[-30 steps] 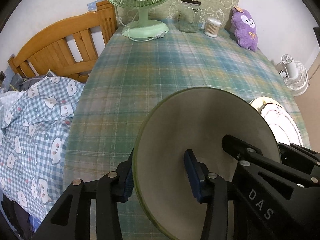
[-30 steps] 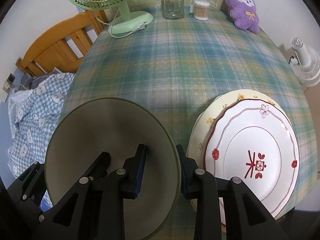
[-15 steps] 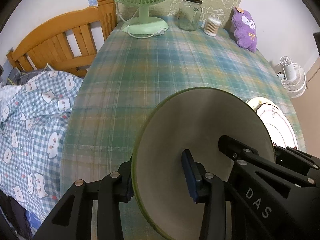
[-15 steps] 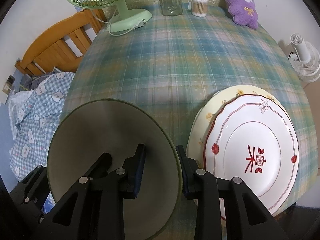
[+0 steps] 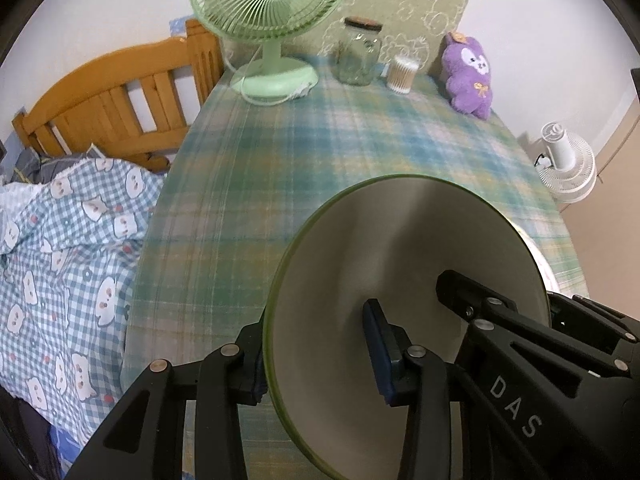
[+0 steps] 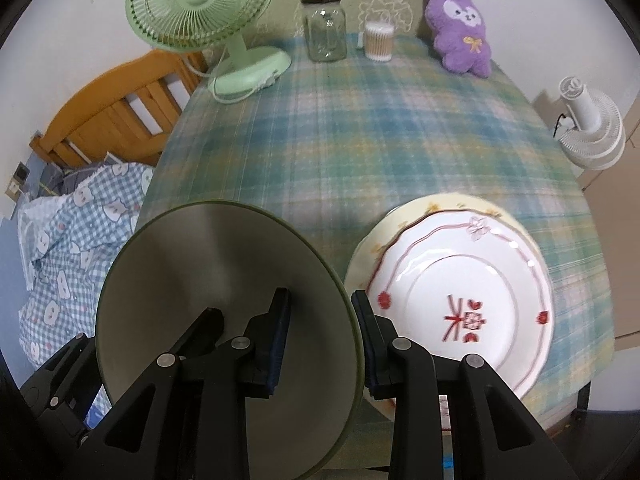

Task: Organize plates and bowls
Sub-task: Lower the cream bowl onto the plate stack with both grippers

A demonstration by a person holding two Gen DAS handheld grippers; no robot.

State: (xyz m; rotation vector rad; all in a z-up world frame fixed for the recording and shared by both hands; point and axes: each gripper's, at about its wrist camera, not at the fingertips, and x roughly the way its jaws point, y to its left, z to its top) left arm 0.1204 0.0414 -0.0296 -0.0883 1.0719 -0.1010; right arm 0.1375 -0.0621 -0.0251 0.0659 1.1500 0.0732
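A large green-rimmed bowl (image 5: 400,280) with a pale inside is held above the near edge of the plaid table, and it also shows in the right wrist view (image 6: 208,288). My left gripper (image 5: 316,356) is shut on its left rim. My right gripper (image 6: 320,340) is shut on its right rim. To the right, a white plate with red flowers (image 6: 460,280) lies on a yellow-rimmed plate (image 6: 452,202) on the table. In the left wrist view the bowl hides nearly all of the plates.
At the table's far end stand a green desk fan (image 5: 268,12), a glass jar (image 5: 358,56), a cotton-swab tub (image 5: 402,74) and a purple plush toy (image 5: 468,76). A wooden bed frame (image 5: 116,92) with checked bedding (image 5: 60,260) lies left. A white floor fan (image 6: 588,128) stands right.
Both grippers, still holding the bowl, have lifted and tilted up, so the far objects sit lower in both views. The plates have not moved on the table.
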